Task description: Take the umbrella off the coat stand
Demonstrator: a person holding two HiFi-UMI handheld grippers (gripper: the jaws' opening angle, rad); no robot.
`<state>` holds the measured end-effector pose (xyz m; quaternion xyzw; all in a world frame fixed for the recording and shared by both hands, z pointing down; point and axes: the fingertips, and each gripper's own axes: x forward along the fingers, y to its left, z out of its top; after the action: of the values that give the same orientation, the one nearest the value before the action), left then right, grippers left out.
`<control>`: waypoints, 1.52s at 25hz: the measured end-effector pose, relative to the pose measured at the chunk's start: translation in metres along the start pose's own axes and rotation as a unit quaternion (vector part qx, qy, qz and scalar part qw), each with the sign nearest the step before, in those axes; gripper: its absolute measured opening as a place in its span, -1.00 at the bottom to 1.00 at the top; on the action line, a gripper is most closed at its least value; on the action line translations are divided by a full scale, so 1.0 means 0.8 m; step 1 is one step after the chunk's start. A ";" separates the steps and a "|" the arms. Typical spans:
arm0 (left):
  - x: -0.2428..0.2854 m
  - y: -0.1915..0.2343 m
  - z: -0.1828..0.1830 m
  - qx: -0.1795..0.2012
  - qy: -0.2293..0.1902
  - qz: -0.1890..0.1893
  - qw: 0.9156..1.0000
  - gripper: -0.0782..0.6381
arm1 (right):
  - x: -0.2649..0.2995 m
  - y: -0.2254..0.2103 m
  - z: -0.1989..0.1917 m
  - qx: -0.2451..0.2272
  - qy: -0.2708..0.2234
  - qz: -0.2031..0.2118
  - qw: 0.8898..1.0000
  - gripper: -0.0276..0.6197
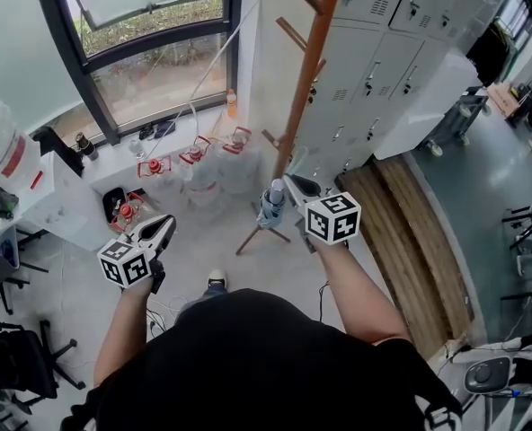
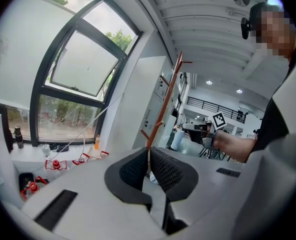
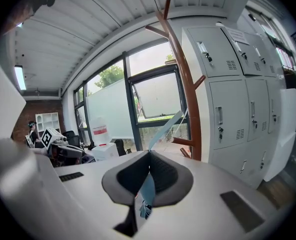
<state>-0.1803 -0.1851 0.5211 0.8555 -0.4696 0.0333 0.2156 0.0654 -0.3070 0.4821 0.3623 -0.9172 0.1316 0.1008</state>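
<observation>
Head view: the right tool [image 1: 288, 183] is clamped on the pale blue folded umbrella [image 1: 273, 206]. The umbrella hangs roughly upright just beside the coat stand [image 1: 306, 70]. The left tool [image 1: 165, 225] is well apart.

Left gripper view: its jaws meet on nothing.

Right gripper view: the pads pinch a blue strip [image 3: 166, 129], probably the umbrella's strap, slanting up towards the stand.
</observation>
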 end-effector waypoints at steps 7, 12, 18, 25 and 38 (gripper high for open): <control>0.002 -0.020 -0.003 0.003 0.002 -0.012 1.000 -0.69 | -0.052 -0.007 -0.007 -0.004 -0.010 -0.023 1.000 -0.86; 0.006 -0.034 -0.006 0.007 0.002 -0.021 1.000 -0.69 | -0.086 -0.014 -0.019 0.005 -0.014 -0.038 0.999 -0.86; 0.011 -0.055 -0.012 0.013 0.009 -0.034 0.999 -0.69 | -0.121 -0.019 -0.031 0.012 -0.017 -0.052 0.998 -0.86; 0.009 -0.069 -0.021 0.018 0.016 -0.043 0.999 -0.69 | -0.152 -0.018 -0.048 0.022 -0.021 -0.067 0.997 -0.86; -0.007 -0.084 -0.046 0.010 0.023 -0.044 0.999 -0.69 | -0.173 -0.003 -0.077 0.036 -0.017 -0.069 0.997 -0.86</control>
<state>-0.1232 -0.1351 0.5305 0.8762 -0.4265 0.0480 0.2193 0.1717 -0.2008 0.5017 0.4303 -0.8863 0.1509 0.0809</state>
